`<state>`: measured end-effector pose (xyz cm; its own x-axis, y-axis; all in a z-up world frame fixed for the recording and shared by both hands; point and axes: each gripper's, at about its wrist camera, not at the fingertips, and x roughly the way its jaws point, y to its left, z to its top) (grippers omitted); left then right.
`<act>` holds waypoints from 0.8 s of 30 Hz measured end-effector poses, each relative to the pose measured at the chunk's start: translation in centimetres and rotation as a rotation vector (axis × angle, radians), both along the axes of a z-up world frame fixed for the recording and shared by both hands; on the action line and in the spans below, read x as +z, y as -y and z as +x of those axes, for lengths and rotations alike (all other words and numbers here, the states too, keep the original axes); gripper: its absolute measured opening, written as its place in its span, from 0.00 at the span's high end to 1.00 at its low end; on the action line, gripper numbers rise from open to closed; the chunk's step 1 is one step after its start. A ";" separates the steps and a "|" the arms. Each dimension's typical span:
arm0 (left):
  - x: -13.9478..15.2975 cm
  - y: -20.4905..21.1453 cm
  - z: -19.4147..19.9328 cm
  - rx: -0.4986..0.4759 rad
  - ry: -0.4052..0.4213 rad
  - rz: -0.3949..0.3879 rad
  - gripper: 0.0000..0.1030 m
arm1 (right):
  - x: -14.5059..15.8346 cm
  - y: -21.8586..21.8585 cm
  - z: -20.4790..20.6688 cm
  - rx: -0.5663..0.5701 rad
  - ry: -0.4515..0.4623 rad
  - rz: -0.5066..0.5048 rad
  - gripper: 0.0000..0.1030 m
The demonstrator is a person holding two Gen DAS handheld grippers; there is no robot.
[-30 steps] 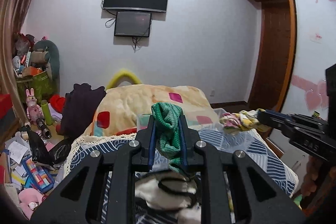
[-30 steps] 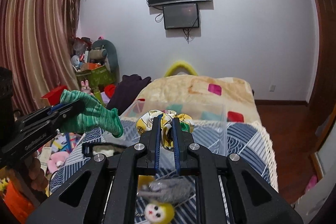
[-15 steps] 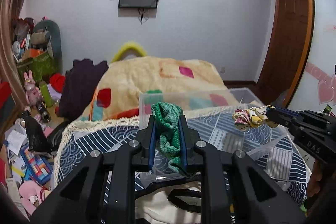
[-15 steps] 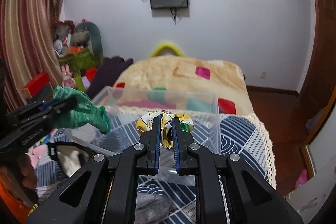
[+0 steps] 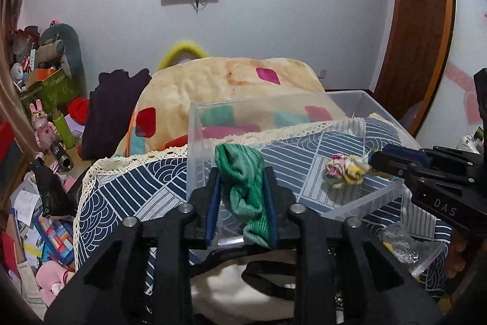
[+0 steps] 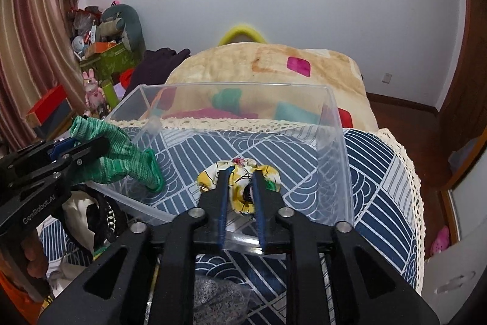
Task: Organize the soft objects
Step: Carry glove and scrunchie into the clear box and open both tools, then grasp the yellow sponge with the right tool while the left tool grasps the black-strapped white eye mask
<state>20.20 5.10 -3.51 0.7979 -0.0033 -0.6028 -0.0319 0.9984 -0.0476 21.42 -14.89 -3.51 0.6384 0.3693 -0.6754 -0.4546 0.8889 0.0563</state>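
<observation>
Looking along the left gripper (image 5: 242, 197), the blue-lined fingers (image 5: 213, 203) are clenched on a green knitted sock (image 5: 243, 188), which bunches up above the tips and hangs down between them. The sock is held at the near left corner of a clear plastic bin (image 5: 359, 203), just over its near rim. The bin rests on the bed's blue patterned cover (image 5: 131, 191), and that pattern shows through its floor; nothing lies loose on the floor of the bin. From the right, the right gripper (image 5: 373, 162) reaches over the bin's near right side with a floral fabric piece (image 5: 345, 171) pinched at its tips, held above the bin's floor. Beyond the bin lies a cream blanket (image 5: 228, 87) with coloured patches.

Looking along the right gripper (image 6: 240, 188), its fingers (image 6: 222, 203) are closed on the yellow floral fabric piece (image 6: 237, 172), which spreads out to either side of the tips. It sits inside the clear plastic bin (image 6: 331, 142), over the near middle of its floor; whether it touches the floor cannot be told. At the left, the left gripper (image 6: 88, 146) holds the green knitted sock (image 6: 127, 157), whose toe droops over the bin's near left wall into the bin. A white bag with black straps (image 6: 76, 209) lies on the bed just near and left of the bin.
</observation>
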 end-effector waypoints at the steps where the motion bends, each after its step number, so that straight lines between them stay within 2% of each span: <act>1: 0.1 -0.1 -0.1 -0.002 -0.001 -0.005 0.64 | 0.1 0.1 0.0 -0.001 -0.002 0.008 0.76; 6: 0.5 -0.1 -1.1 -0.001 0.009 -0.003 0.48 | 0.9 0.3 -0.7 -0.014 0.028 0.014 0.57; 8: 0.7 -0.1 -1.9 0.010 0.029 0.007 0.39 | 1.4 0.6 -1.1 -0.011 0.034 0.030 0.57; 13: 1.5 -0.5 -4.1 0.014 0.070 -0.021 0.34 | 3.4 1.3 -2.8 0.007 0.077 0.079 0.56; 18: 2.8 -1.2 -6.1 0.026 0.116 -0.018 0.22 | 4.9 1.4 -4.4 0.030 0.119 0.117 0.50; 20: 3.0 -1.6 -6.9 0.030 0.130 -0.020 0.15 | 5.1 1.3 -5.0 0.039 0.132 0.126 0.47; 24: 2.9 -2.6 -8.4 0.055 0.140 -0.032 0.11 | 4.9 1.2 -5.7 0.053 0.138 0.140 0.46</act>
